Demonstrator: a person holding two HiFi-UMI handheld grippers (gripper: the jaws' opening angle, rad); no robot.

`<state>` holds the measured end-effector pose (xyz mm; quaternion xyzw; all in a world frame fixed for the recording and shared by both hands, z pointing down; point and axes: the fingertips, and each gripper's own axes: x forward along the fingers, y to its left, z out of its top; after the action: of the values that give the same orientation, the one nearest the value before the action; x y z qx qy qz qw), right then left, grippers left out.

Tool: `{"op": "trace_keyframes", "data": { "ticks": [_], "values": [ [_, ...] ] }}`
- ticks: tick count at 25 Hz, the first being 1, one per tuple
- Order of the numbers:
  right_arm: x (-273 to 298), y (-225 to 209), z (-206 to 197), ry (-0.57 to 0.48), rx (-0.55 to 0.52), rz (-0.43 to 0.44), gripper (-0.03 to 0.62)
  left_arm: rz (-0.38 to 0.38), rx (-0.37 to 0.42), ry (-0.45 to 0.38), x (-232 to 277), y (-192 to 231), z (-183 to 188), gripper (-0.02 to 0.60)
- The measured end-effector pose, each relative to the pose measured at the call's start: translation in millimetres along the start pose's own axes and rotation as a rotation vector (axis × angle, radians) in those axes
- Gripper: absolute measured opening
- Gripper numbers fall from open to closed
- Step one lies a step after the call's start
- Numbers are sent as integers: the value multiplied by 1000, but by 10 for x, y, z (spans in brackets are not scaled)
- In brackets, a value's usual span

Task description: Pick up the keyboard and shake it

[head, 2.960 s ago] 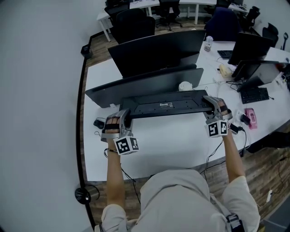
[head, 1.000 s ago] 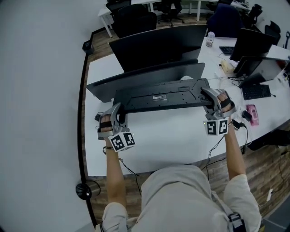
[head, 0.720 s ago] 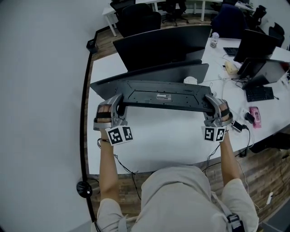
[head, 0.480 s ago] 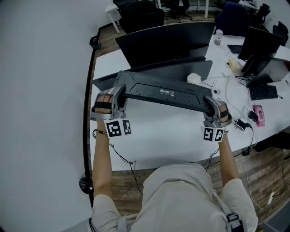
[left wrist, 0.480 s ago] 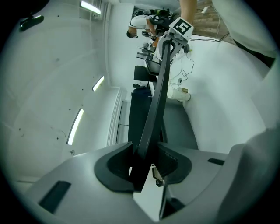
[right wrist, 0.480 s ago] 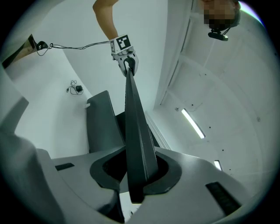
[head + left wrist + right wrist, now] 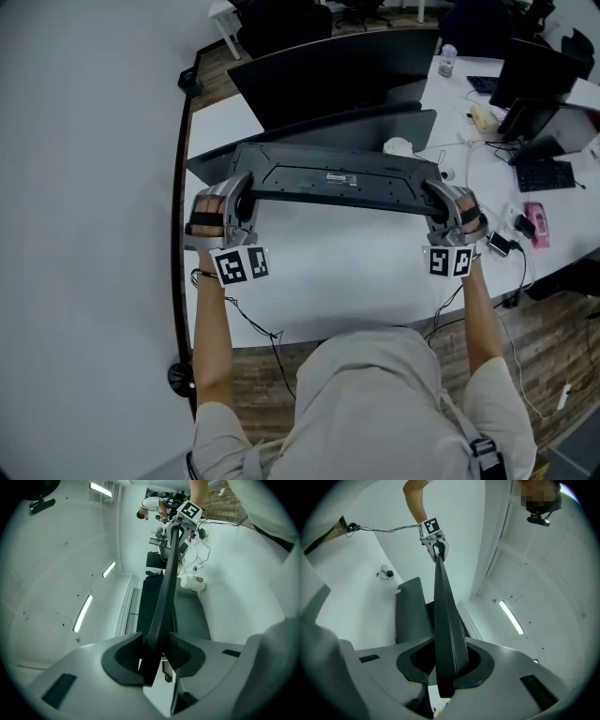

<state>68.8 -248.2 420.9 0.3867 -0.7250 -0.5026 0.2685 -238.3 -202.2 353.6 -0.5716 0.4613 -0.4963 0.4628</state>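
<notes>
head view, looking steeply down: a black keyboard point(image 7: 337, 183) is held clear of the white worktop point(image 7: 347, 281). it runs left to right between the two grippers, and its underside, with a small label, is turned up toward the camera. the left gripper point(image 7: 236, 202) takes the keyboard's left end and the right gripper point(image 7: 442, 202) its right end. each gripper carries a marker cube point(image 7: 241, 264) on its near side, and a forearm leads back from each to the person at the near edge.

left gripper view: the fingers point(image 7: 121, 662) are clamped on the keyboard's left end, both dark pads pressed against its faces. the board is seen edge-on, stretching away to the other gripper.

right gripper view: the fingers point(image 7: 480, 666) have just been closing with the keyboard's right end between them, and the pads now bear on it from both sides. here too the board runs edge-on to the opposite gripper.

surroundings: a dark monitor point(image 7: 328, 75) stands farther off with its back to the camera, and a greyer flat panel point(image 7: 309, 142) sits lower, just behind the keyboard. a small white round object point(image 7: 398, 147) lies near the panel's right end – what it is cannot be told. at the far right a second keyboard point(image 7: 544, 173) and a pink object point(image 7: 542, 223) lie among cables. a thin cable point(image 7: 248, 323) trails from the left wrist toward the worktop's near edge.
</notes>
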Motion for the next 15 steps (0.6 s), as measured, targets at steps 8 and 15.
{"op": "trace_keyframes", "data": {
  "ticks": [8, 15],
  "values": [
    [-33, 424, -112, -39, 53, 385, 104, -204, -117, -14, -86, -764, -51, 138],
    [-269, 1054, -292, -49, 250, 826, 103, -572, -303, -92, -210, -1702, -23, 138]
  ]
}}
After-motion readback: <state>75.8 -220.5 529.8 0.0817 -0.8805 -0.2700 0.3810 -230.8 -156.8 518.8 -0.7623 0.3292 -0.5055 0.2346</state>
